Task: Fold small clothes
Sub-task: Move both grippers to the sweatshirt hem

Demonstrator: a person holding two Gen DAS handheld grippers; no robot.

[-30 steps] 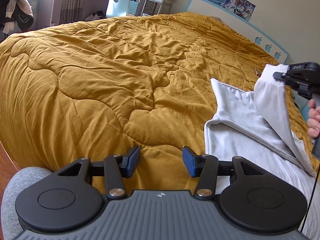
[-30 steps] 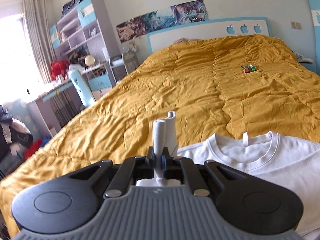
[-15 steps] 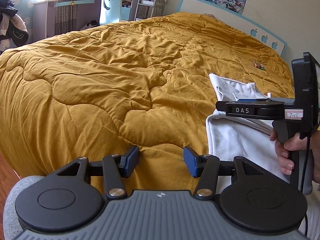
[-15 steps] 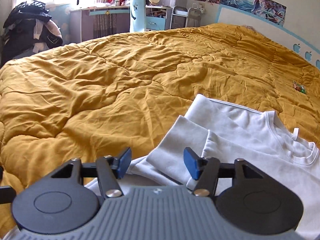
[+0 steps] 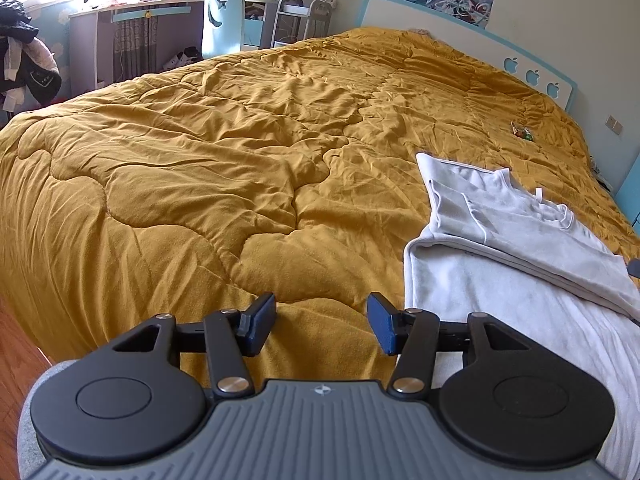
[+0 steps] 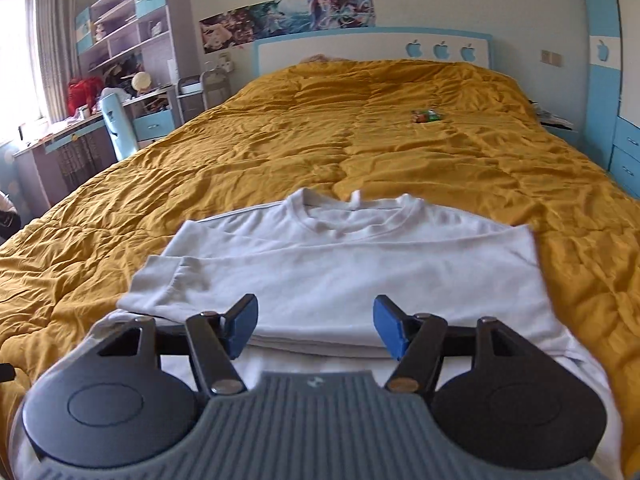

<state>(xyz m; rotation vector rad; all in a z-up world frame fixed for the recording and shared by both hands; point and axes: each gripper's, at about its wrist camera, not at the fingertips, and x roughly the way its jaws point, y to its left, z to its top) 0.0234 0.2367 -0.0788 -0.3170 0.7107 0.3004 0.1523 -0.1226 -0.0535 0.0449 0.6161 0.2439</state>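
- White shirt (image 6: 340, 264) lies flat near the front edge of the yellow quilt (image 5: 208, 168); sleeve (image 6: 168, 280) already laid across the body, collar (image 6: 356, 216) pointing toward the headboard (image 6: 372, 46).
- Right gripper (image 6: 314, 326) hovers above the shirt's lower half, jaws opening, nothing pinched between them.
- Left gripper (image 5: 322, 328) hangs over bare quilt just left of the shirt's edge, jaws wide apart, empty.
- Risk: the loose sleeve could slide off when the hem gets lifted, undoing that fold.
- Risk: the quilt is soft and wrinkly, so a low pinch may grab quilt together with shirt.
- Risk: the shirt's near part hangs by the bed edge; a one-sided tug could skew the fold or drag it off.
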